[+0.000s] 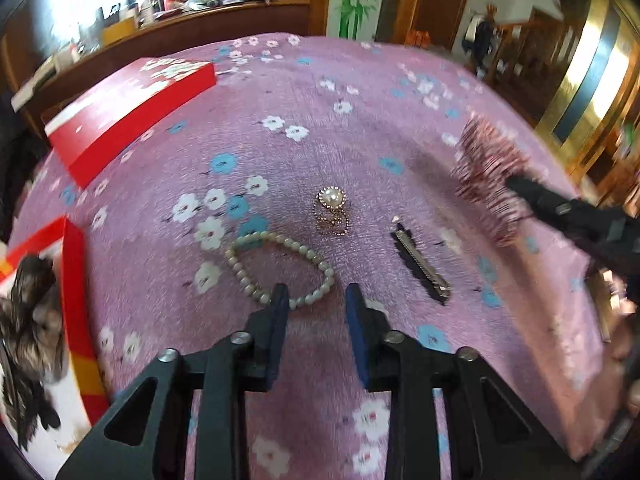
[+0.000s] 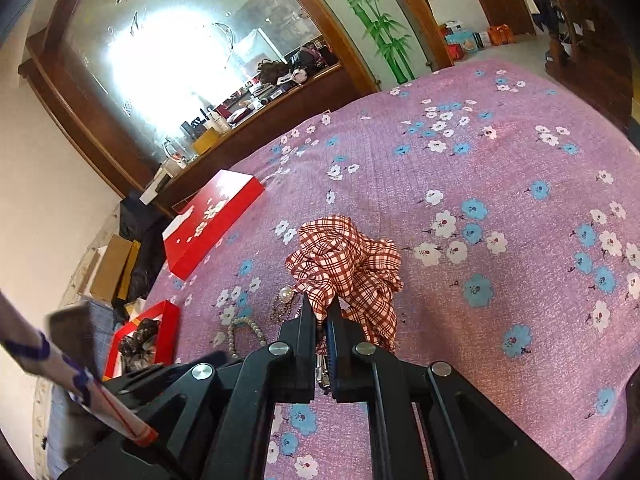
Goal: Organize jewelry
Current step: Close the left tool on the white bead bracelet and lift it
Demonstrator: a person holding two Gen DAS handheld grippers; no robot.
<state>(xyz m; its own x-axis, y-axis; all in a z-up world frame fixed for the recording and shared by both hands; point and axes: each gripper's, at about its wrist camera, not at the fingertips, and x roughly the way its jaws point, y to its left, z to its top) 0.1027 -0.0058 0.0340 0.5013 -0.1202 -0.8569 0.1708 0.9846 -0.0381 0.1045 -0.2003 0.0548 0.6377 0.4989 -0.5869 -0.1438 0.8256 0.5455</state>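
My right gripper [image 2: 321,300] is shut on a red-and-white plaid scrunchie [image 2: 348,264] and holds it above the bed; it shows blurred in the left wrist view [image 1: 486,176]. My left gripper [image 1: 318,294] is open and empty, just above a pearl bracelet [image 1: 276,268]. A pearl ring [image 1: 331,210] lies beyond it, and a metal hair clip [image 1: 420,266] lies to its right. The open red box [image 1: 74,280] at the left holds a dark lace scrunchie [image 1: 28,320].
The purple floral bedspread [image 1: 360,92] covers the whole surface. The red box lid [image 1: 132,108] lies at the far left. A wooden mirrored headboard shelf [image 2: 248,120] with clutter runs behind the bed.
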